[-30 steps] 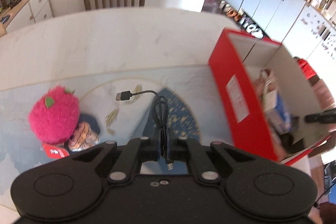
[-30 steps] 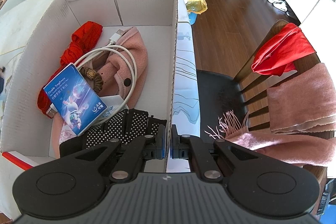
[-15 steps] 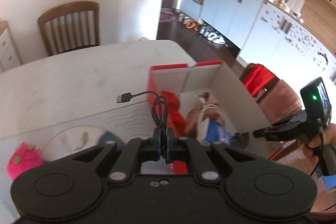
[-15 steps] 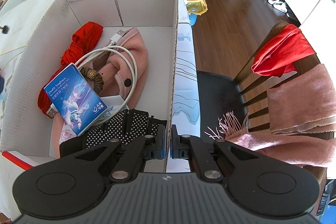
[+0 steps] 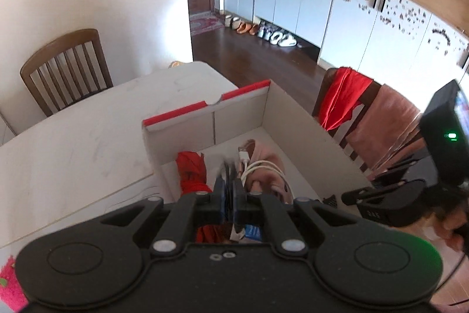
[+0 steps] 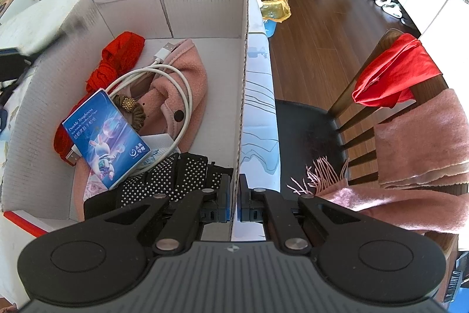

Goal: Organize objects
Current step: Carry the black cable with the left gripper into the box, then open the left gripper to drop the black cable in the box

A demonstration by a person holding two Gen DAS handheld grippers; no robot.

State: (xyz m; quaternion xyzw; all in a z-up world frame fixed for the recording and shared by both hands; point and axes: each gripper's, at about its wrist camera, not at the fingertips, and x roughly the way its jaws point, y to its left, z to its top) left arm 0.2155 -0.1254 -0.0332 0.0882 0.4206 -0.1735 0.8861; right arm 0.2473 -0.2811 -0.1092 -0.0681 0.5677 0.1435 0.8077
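Right hand-held gripper (image 6: 233,206) is pinched onto the cardboard box (image 6: 242,84) near wall, probably steadying it. Left hand-held gripper (image 5: 230,197) clamps a blurry black USB cable (image 5: 229,170) above the box, likely for dropping in.

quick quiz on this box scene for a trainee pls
1. True or false: the right gripper is clamped on a wall of the box.
2. What lies on top of the white cable? A blue packet; B red cloth; C a mug.
3. Fill in: the left gripper holds a ___ above the box.
Key: 1 true; 2 A; 3 dark cable.
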